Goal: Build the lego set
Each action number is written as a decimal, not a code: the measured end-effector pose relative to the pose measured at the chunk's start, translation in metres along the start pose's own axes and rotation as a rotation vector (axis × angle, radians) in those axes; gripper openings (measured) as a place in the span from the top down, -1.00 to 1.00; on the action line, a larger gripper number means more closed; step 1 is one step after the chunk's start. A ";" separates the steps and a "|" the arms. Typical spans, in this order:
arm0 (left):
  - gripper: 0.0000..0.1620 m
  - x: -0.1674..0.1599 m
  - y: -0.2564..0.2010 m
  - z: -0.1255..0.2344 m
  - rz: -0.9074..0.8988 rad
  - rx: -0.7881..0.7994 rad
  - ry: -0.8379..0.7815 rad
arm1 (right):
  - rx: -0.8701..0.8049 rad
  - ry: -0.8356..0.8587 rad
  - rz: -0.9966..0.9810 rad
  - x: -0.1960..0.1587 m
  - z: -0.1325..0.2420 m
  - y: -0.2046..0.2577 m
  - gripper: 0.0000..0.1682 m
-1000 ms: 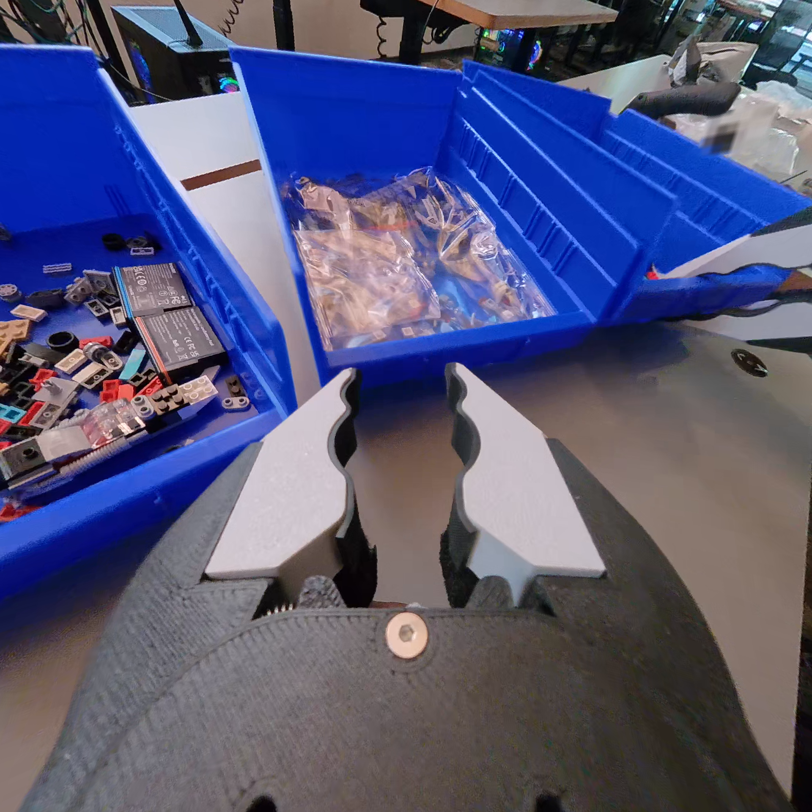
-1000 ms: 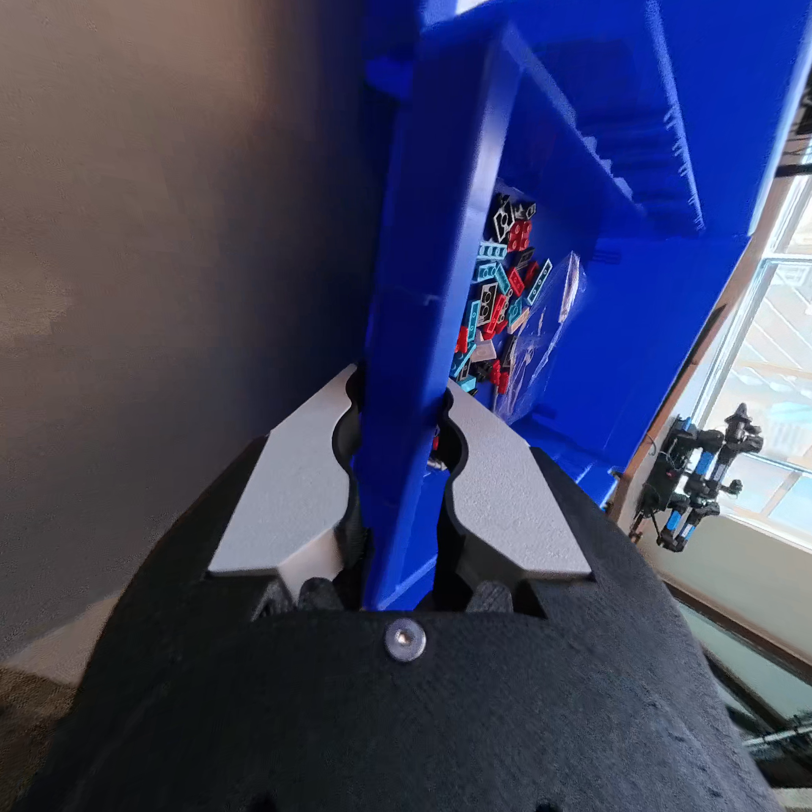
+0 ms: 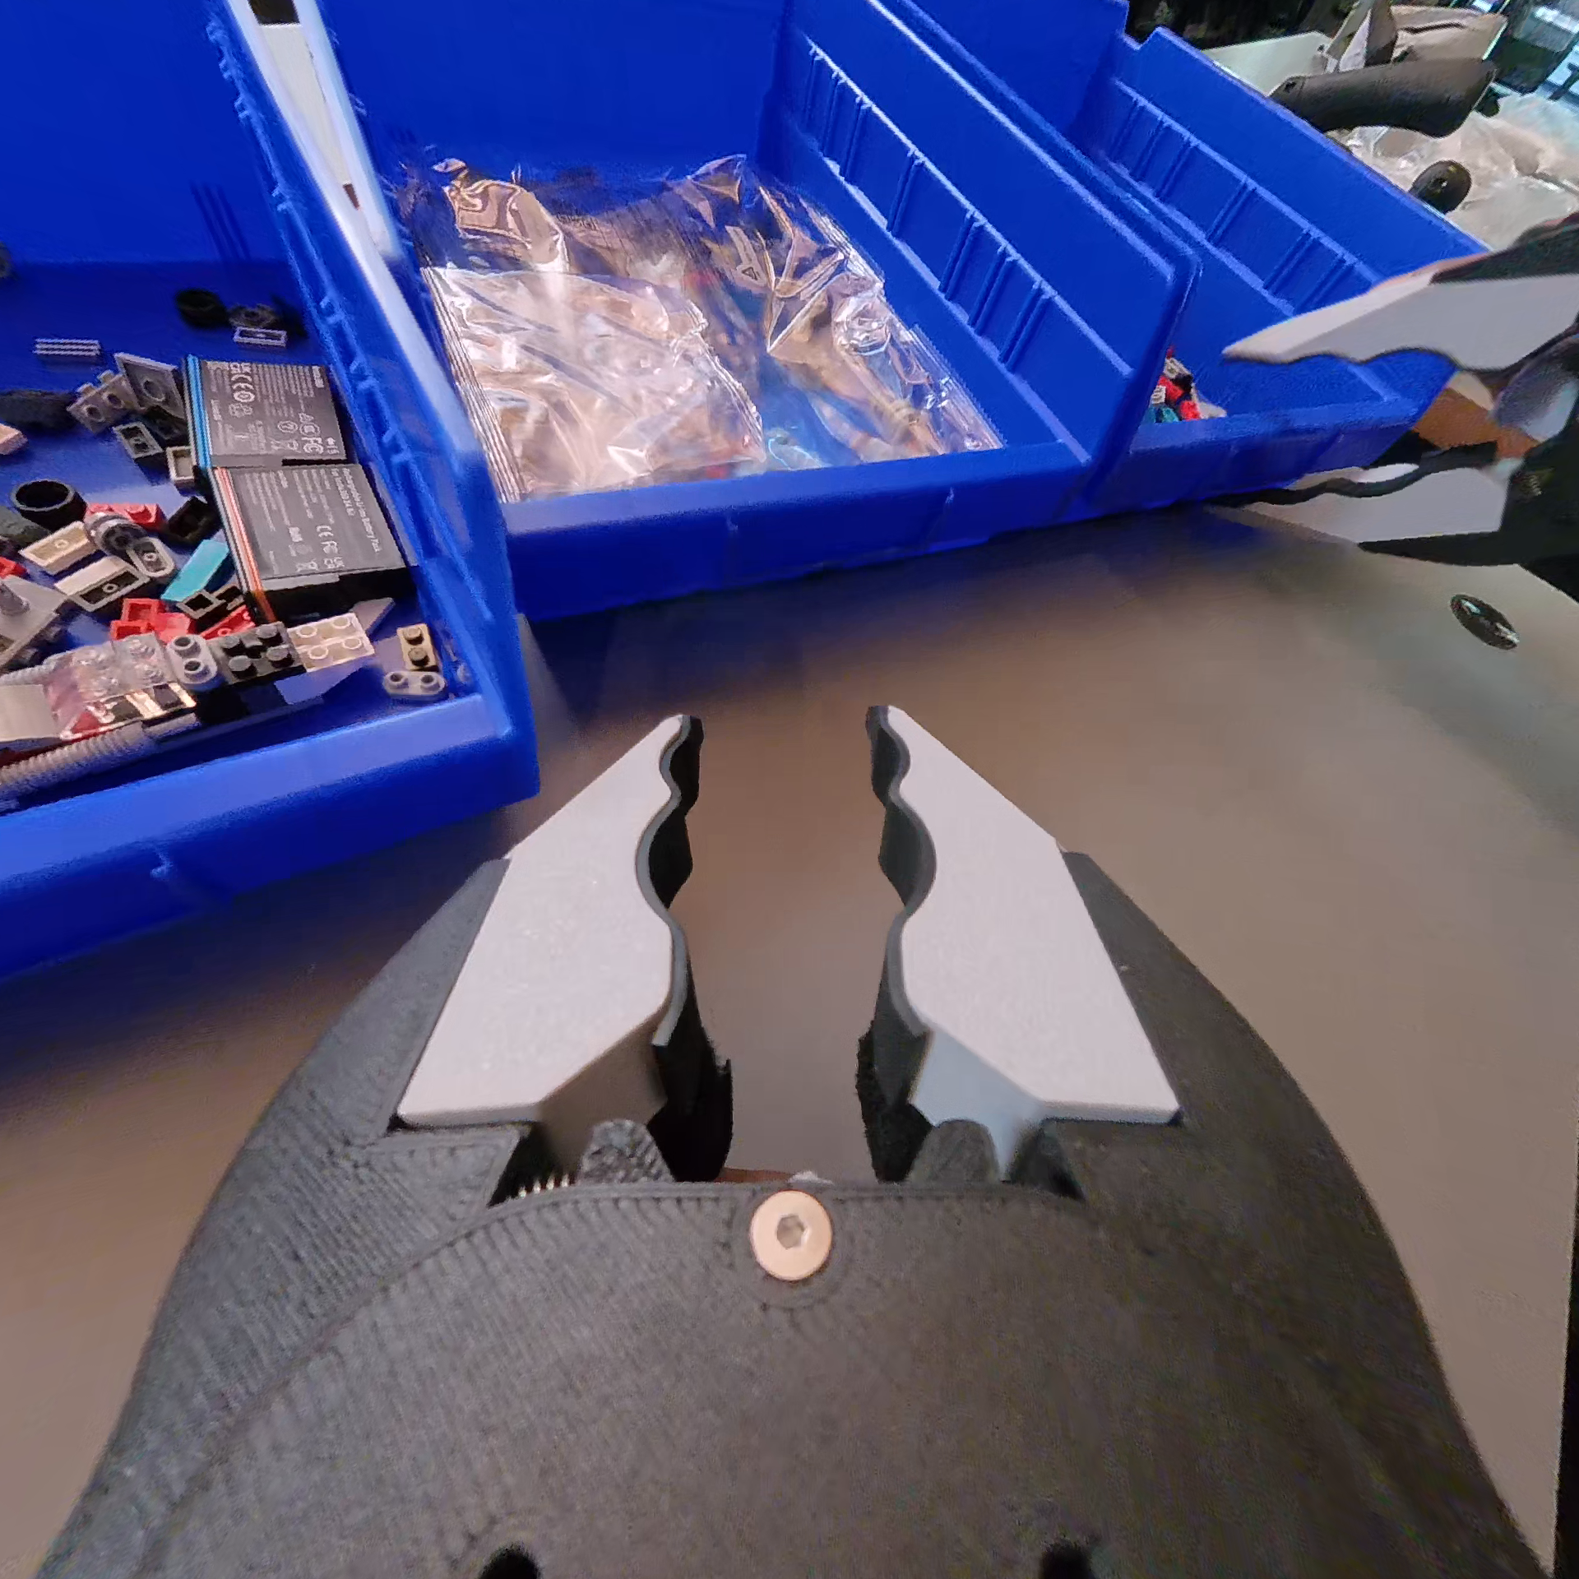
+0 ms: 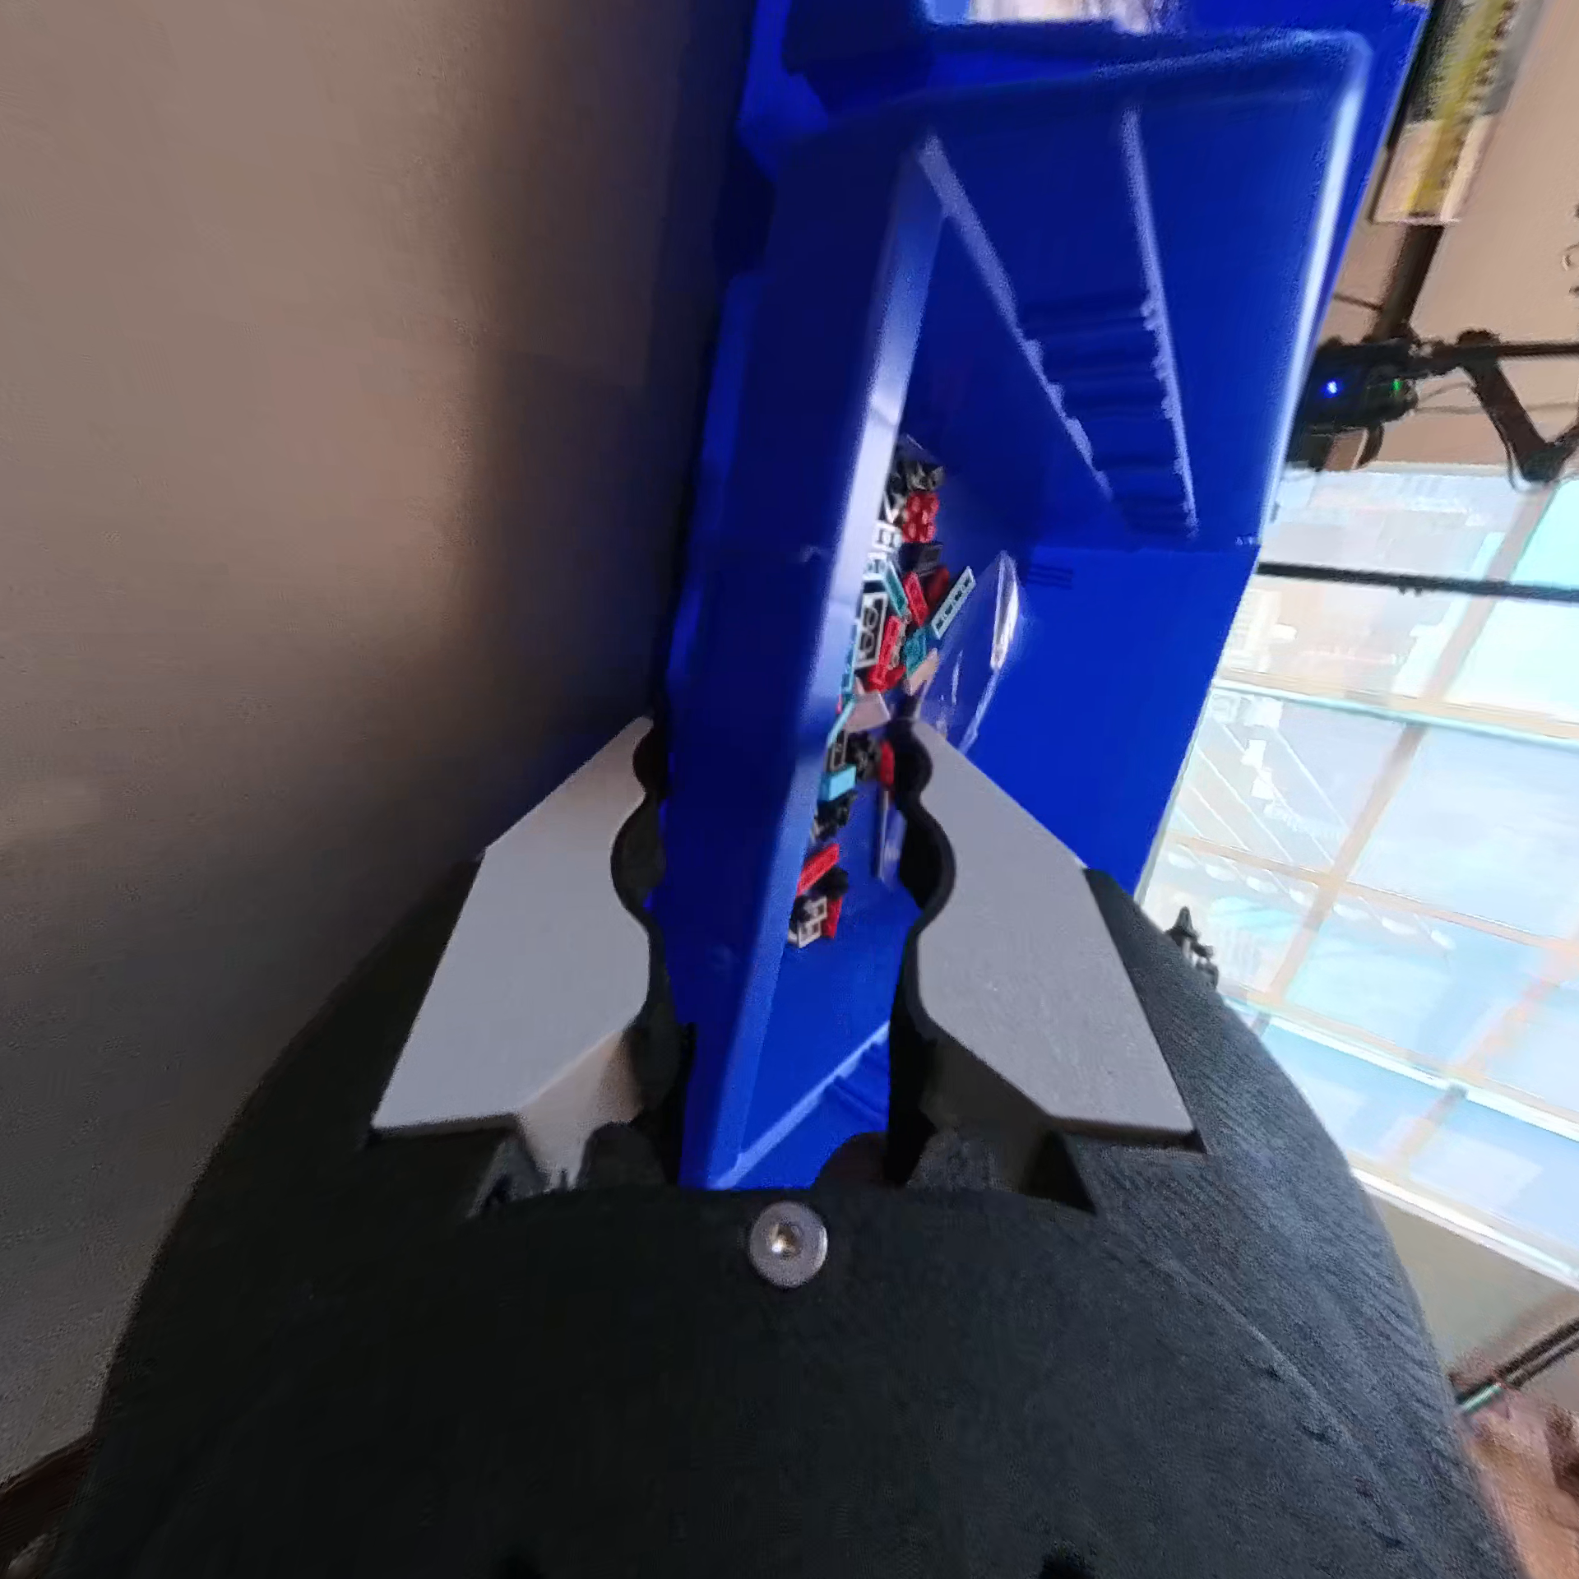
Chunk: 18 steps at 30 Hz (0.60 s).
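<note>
Left claw [image 3: 784,726] hangs open, empty, over the counter [image 3: 1111,812]; right claw [image 4: 782,735] straddles a blue bin [image 4: 752,769] wall, jaws parted.

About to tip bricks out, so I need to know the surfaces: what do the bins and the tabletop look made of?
The bins look like moulded hard plastic: glossy blue, with ribbed walls. The tabletop looks like a smooth grey laminate or coated board with a dull sheen; which one I cannot tell.
</note>
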State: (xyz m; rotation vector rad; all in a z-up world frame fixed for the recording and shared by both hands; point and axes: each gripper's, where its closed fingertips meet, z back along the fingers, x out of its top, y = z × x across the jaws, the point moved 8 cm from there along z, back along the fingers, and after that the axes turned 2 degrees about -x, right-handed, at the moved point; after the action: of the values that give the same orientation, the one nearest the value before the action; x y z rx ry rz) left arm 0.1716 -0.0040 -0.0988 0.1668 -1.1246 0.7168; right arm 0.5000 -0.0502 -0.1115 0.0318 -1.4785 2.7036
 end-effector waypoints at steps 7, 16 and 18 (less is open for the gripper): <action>0.49 -0.010 0.009 0.027 0.017 -0.012 -0.032 | -0.015 -0.060 -0.269 -0.002 0.051 -0.015 0.21; 0.49 -0.027 0.026 0.060 0.080 -0.006 -0.064 | 0.174 -0.476 -0.544 0.097 0.068 -0.109 0.24; 0.49 -0.031 0.028 0.065 0.085 -0.001 -0.070 | 0.315 -0.542 -0.500 0.121 0.042 -0.127 0.22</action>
State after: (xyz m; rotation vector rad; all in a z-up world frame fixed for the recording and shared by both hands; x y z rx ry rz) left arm 0.0983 -0.0266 -0.1027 0.1446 -1.2041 0.7913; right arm 0.3869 -0.0125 0.0236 1.0622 -0.9174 2.5549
